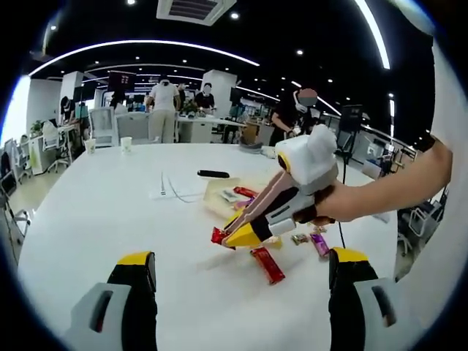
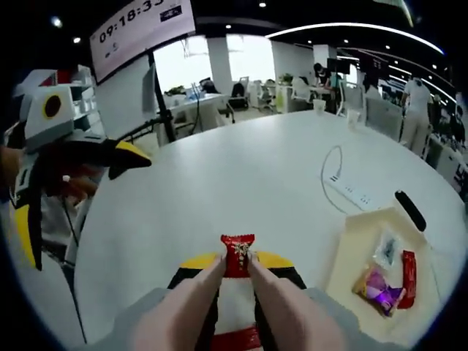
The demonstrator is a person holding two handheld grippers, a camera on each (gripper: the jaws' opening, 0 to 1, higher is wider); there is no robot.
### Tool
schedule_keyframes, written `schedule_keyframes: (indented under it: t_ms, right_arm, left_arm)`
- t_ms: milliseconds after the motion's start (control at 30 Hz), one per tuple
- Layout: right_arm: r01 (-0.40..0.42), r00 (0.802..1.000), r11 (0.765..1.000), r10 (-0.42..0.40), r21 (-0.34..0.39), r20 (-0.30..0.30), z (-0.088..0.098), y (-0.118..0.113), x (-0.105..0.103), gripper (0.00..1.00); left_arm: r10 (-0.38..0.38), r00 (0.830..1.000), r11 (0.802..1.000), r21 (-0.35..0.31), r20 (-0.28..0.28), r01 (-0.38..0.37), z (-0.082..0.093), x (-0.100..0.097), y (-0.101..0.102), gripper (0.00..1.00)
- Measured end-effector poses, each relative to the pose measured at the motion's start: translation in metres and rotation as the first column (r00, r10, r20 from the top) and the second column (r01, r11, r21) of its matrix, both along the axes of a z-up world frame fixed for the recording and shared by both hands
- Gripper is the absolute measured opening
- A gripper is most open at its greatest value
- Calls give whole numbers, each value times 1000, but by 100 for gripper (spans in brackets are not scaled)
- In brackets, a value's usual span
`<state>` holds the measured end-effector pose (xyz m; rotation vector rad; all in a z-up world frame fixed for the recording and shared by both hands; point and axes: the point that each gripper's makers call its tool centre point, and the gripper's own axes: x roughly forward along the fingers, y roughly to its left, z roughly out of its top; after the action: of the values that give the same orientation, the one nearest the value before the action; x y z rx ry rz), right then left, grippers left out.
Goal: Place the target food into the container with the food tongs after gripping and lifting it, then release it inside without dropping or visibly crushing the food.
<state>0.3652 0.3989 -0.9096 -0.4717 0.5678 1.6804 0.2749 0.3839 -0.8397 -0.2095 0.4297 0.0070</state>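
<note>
**Red candy clamped in the right hand-held gripper above the white surface**

In the left gripper view, the left hand-held gripper (image 1: 241,267) has its two yellow-tipped jaws standing wide apart with nothing between them, released over the white surface (image 1: 110,212). Further right in that view, the right hand-held gripper (image 1: 245,230) reaches in, held by a person's hand (image 1: 329,208); its pink and yellow jaws point down toward the surface, and a red wrapped candy (image 1: 218,236) sits at their tip. Just beside it a longer red snack bar (image 1: 268,265) lies flat on the surface, and several small wrapped sweets (image 1: 311,239) lie scattered to the right. Behind the jaws sits a pale, shallow container (image 1: 219,191).

In the right gripper view, the left hand-held gripper (image 2: 121,157) comes in at the left edge, its yellow tip over the surface (image 2: 263,168). In the centre, the right hand-held gripper (image 2: 238,263) is clenched on the red wrapped candy (image 2: 238,256): a small, glossy red packet with crimped ends and a light printed mark, standing upright between the jaw tips and looking uncrushed. To the right, apart from the candy, the cream container (image 2: 358,241) rests on the surface, holding a purple wrapped sweet (image 2: 380,292), a red wrapped bar (image 2: 408,274) and a clear packet (image 2: 385,248). A white power strip (image 2: 351,191) and a black object (image 2: 409,210) lie beyond it.
</note>
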Motion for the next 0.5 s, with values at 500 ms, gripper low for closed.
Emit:
schedule_keyframes:
  t_ms: [500]
  right_arm:
    - [36,999,999,-35,32,-35,17,1,7,17]
  left_arm:
    - [2,1000,1000,19,28,-2,18,6,6,99]
